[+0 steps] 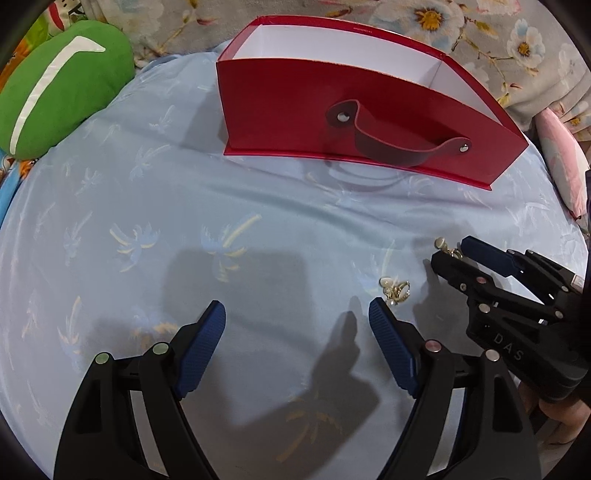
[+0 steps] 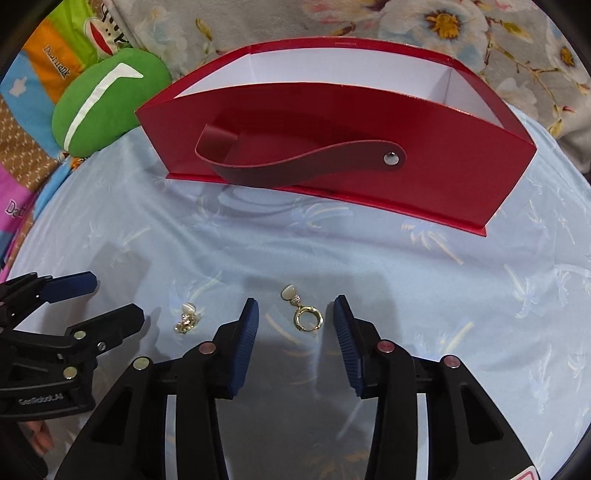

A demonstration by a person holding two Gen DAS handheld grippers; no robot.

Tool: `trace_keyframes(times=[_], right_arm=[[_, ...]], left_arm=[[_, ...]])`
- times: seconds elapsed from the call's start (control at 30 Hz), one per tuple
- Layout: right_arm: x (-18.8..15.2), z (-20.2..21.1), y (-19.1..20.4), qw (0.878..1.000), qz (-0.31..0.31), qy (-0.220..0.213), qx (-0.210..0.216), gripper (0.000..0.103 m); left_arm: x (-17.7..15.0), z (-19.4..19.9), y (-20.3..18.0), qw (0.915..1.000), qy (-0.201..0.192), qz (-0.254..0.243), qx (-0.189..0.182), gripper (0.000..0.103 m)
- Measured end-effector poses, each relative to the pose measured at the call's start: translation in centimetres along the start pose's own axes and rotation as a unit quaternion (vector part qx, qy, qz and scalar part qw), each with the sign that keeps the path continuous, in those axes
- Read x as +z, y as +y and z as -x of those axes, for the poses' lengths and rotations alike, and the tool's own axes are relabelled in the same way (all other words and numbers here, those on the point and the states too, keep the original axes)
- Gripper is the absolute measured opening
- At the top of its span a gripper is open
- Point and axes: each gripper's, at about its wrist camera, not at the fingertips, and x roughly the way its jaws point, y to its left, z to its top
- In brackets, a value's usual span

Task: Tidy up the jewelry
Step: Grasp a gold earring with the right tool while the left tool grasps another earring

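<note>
Two gold hoop earrings with pale stones lie on the light blue cloth. One earring [image 2: 303,308] lies between the open fingers of my right gripper [image 2: 295,306]; it shows in the left wrist view [image 1: 448,249] at that gripper's [image 1: 452,251] tips. The other earring [image 1: 397,290] lies just past the right fingertip of my open left gripper [image 1: 297,308]; in the right wrist view it [image 2: 186,319] lies right of that gripper [image 2: 114,295]. A red open box [image 1: 332,122] with a dark strap handle stands behind, also in the right wrist view [image 2: 332,147].
A green cushion [image 1: 62,85] lies at the far left, also seen in the right wrist view [image 2: 107,99]. Floral bedding [image 2: 443,26] lies behind the box. A pink pillow [image 1: 565,155] is at the right edge.
</note>
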Motion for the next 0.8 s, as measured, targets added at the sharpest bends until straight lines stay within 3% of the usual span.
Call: trace_keyframes(times=[0.03, 0.17, 0.5, 0.8], right_arm=[[-0.1, 0.0, 0.1, 1.0, 0.003, 0.0, -0.004, 0.037], [-0.4, 0.2, -0.5, 1.0, -0.001, -0.001, -0.012, 0.013], [-1.7, 1.9, -3.3, 0.999, -0.051, -0.005, -0.013, 0.013], [-2.4, 3.5, -5.0, 0.997, -0.076, -0.007, -0.015, 0.013]], left_arm=[[0.0, -0.1, -0.1, 1.0, 0.0, 0.0, -0.002, 0.077], [-0.1, -0.1, -0.9, 0.9999, 0.002, -0.006, -0.01, 0.077], [0.2, -0.6, -4.0, 0.9988, 0.007, -0.034, -0.035, 0.078], [1.2, -1.9, -6.0, 0.9987, 0.006, -0.042, -0.027, 0.075]])
